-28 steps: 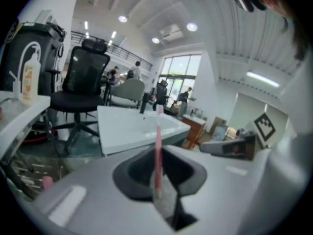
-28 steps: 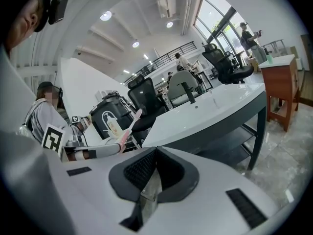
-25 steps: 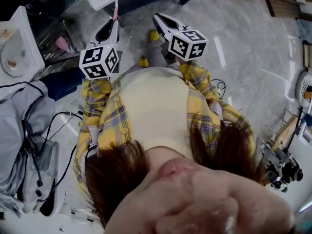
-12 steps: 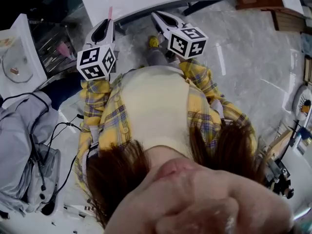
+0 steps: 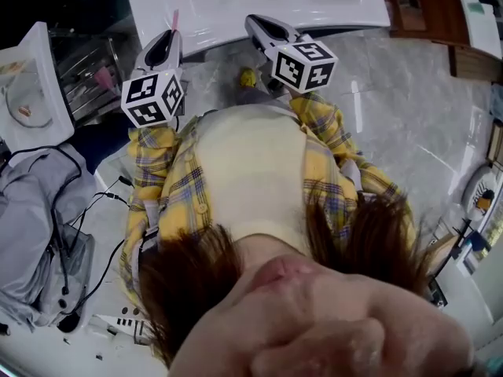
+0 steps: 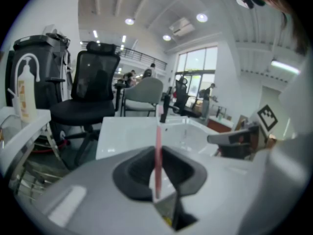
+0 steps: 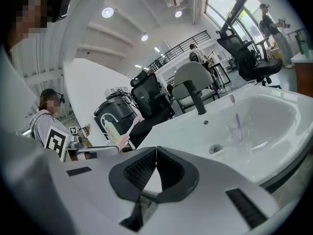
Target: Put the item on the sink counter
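A thin pink toothbrush (image 6: 158, 146) stands upright in my left gripper (image 6: 158, 154), whose jaws are shut on its handle. From the head view the toothbrush (image 5: 174, 16) sticks out over the front edge of the white sink counter (image 5: 220, 6). My right gripper (image 5: 258, 25) is shut and holds nothing, and it reaches the counter's front edge. In the right gripper view the right gripper (image 7: 156, 152) faces the sink basin (image 7: 264, 116), where a clear cup (image 7: 237, 130) holds another toothbrush. A dark faucet (image 7: 197, 101) stands behind the basin.
A white side shelf (image 5: 31, 85) with a soap bottle (image 6: 26, 96) stands left of the sink. A black office chair (image 6: 90, 94) is behind it. Grey cloth with cables (image 5: 39, 210) lies at the left. Wooden furniture (image 5: 424, 10) sits at the right.
The sink counter has come further into the head view from the top. Both grippers now reach its front edge, the toothbrush still in the left one.
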The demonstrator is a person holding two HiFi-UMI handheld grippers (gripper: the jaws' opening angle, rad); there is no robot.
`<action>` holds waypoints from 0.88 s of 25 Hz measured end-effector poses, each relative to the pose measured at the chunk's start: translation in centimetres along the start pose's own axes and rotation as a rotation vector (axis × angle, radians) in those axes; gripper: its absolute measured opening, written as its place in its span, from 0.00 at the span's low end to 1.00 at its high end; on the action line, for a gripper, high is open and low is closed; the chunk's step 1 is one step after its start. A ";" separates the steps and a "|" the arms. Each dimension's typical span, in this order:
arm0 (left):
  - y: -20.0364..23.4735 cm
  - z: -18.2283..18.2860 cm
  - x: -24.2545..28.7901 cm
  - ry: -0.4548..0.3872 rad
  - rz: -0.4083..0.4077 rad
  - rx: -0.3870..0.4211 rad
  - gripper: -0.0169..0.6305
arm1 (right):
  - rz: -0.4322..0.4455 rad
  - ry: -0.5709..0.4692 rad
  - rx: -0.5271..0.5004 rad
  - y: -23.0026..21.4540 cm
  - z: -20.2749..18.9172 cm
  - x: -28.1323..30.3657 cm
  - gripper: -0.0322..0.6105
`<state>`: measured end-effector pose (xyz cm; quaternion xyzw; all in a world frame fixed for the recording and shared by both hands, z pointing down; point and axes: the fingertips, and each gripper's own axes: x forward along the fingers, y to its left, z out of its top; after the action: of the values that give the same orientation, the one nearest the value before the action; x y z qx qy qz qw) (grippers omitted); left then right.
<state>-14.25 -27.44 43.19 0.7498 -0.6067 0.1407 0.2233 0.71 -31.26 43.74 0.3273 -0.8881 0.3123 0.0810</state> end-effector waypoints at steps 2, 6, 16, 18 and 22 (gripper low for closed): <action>0.4 0.4 0.9 0.002 0.016 -0.001 0.10 | 0.013 0.006 -0.003 -0.7 0.6 0.6 0.07; 1.1 1.0 2.1 0.006 0.048 0.003 0.10 | 0.036 0.013 -0.012 -1.7 1.4 1.5 0.07; 3.7 1.8 3.8 0.026 0.093 0.026 0.10 | 0.038 0.010 -0.008 -2.3 2.4 2.9 0.07; 4.2 2.0 4.4 0.037 0.097 0.046 0.10 | 0.028 0.004 -0.006 -2.5 2.9 3.1 0.07; 5.6 2.2 5.5 0.070 0.107 0.080 0.10 | 0.014 -0.007 -0.006 -2.3 3.7 4.1 0.07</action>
<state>-18.65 -34.14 44.85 0.7193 -0.6315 0.2028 0.2064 -0.77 -37.00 43.36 0.3218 -0.8916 0.3091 0.0767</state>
